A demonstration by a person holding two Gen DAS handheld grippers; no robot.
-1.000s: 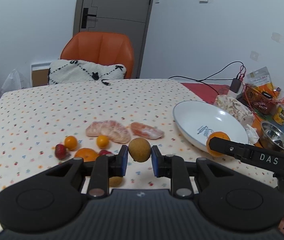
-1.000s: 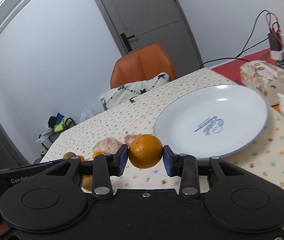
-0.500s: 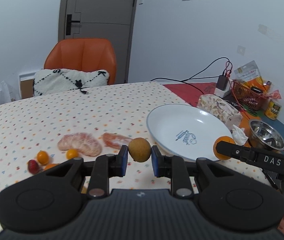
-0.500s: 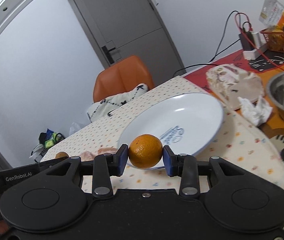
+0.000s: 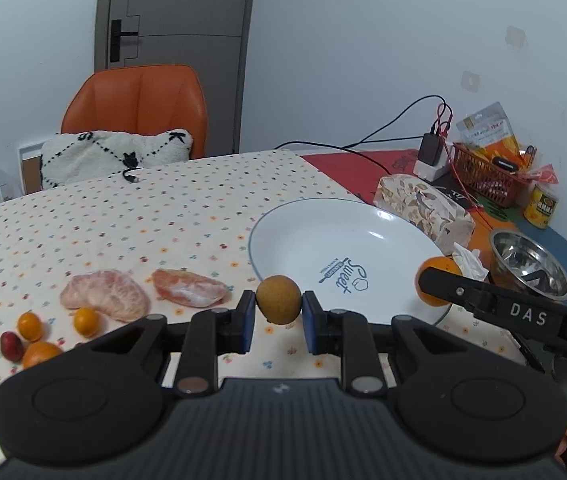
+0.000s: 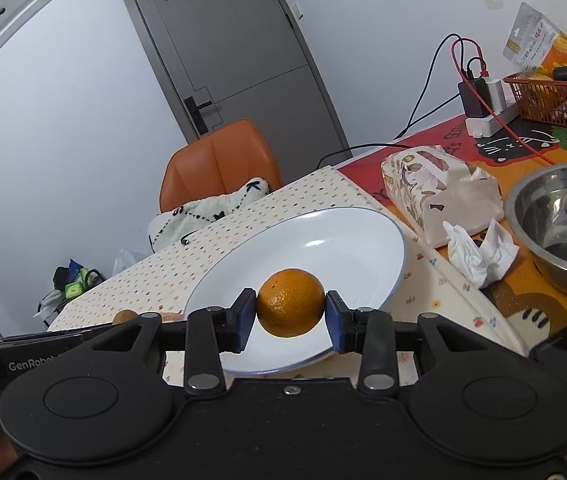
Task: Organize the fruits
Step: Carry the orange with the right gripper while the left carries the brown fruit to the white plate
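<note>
My left gripper (image 5: 278,305) is shut on a small brown round fruit (image 5: 278,299), held just in front of the near-left rim of the white plate (image 5: 307,236). My right gripper (image 6: 290,308) is shut on an orange (image 6: 290,302) over the plate's (image 6: 323,240) near edge; the same orange (image 5: 437,276) shows at the plate's right rim in the left wrist view. On the dotted tablecloth to the left lie two peeled citrus pieces (image 5: 105,294) (image 5: 189,292), small orange fruits (image 5: 85,321) and a red one (image 5: 10,346).
Right of the plate are a patterned tissue pack (image 6: 439,192), a crumpled tissue (image 6: 479,252) and a steel bowl (image 6: 559,224). A red basket (image 6: 555,98) and charger cables stand at the back right. An orange chair (image 5: 135,104) with a cushion stands behind the table.
Both grippers have moved toward the plate with their fruits still held. The orange now hangs over the plate's near edge, and the plate looks closer in both views.
</note>
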